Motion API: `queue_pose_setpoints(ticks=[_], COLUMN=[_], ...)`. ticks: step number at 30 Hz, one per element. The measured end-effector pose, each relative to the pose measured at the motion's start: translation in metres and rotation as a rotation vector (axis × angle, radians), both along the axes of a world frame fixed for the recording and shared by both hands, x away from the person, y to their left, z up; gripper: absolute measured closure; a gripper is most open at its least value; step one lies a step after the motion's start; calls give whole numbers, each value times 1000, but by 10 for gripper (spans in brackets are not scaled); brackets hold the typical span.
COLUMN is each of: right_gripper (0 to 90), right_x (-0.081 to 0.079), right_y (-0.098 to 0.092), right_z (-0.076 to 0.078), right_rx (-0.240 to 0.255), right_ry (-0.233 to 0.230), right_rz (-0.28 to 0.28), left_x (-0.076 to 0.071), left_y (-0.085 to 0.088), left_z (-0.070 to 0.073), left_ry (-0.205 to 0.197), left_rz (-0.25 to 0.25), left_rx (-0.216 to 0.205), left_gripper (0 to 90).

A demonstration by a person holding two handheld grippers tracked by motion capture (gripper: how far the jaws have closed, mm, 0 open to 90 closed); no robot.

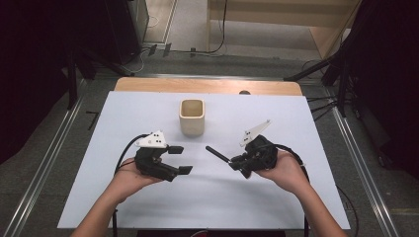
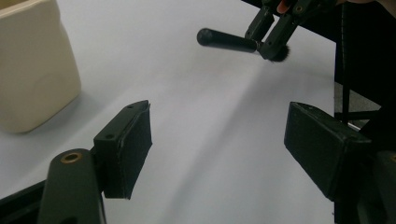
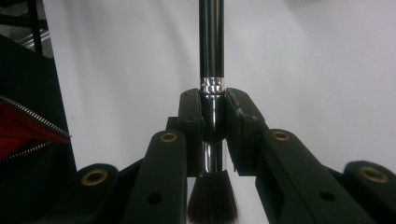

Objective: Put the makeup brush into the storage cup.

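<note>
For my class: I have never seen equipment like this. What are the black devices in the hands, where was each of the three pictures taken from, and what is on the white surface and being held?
No robot here: a person holds a hand-operated two-jaw gripper in each hand. The high view looks down from above the person's side onto a white table, with the forearms coming in from the bottom. The other two pictures come from small cameras riding on the grippers, each looking along its own black jaws.

The left gripper is open, with nothing between its jaws; its own view shows them spread wide. The right gripper is shut on a black brush. Its own view shows the jaws clamping the shiny metal collar, bristles toward the camera and handle pointing away.

On the table stands a cream cup, open at the top, beyond both grippers.
</note>
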State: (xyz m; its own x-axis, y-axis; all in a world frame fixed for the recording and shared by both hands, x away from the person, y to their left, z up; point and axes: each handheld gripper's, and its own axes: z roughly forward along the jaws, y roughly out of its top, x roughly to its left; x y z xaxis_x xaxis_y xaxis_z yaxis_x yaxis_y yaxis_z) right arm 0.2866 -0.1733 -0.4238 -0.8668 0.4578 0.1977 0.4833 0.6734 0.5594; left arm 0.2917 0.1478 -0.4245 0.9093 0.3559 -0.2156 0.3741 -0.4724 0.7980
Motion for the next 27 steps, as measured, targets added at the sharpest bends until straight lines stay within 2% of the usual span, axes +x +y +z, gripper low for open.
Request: queue_pose_setpoints(ticks=[13,18,27], right_gripper=[791,791,790], right_x=[-3,-3,-5], right_y=[-5,-3,10], right_z=[-4,-8,-11], right_rx=[-20,-23,-74], right_ry=[20,34,36], right_rz=[7,22,65], left_x=[7,6,7], left_y=[-24,-28,-35], left_z=[0,-4,-9], left_ry=[-16,-5,-3], left_rz=[-42,-64,-89], left_rx=[-17,-2,22], left_gripper=[238,239,242])
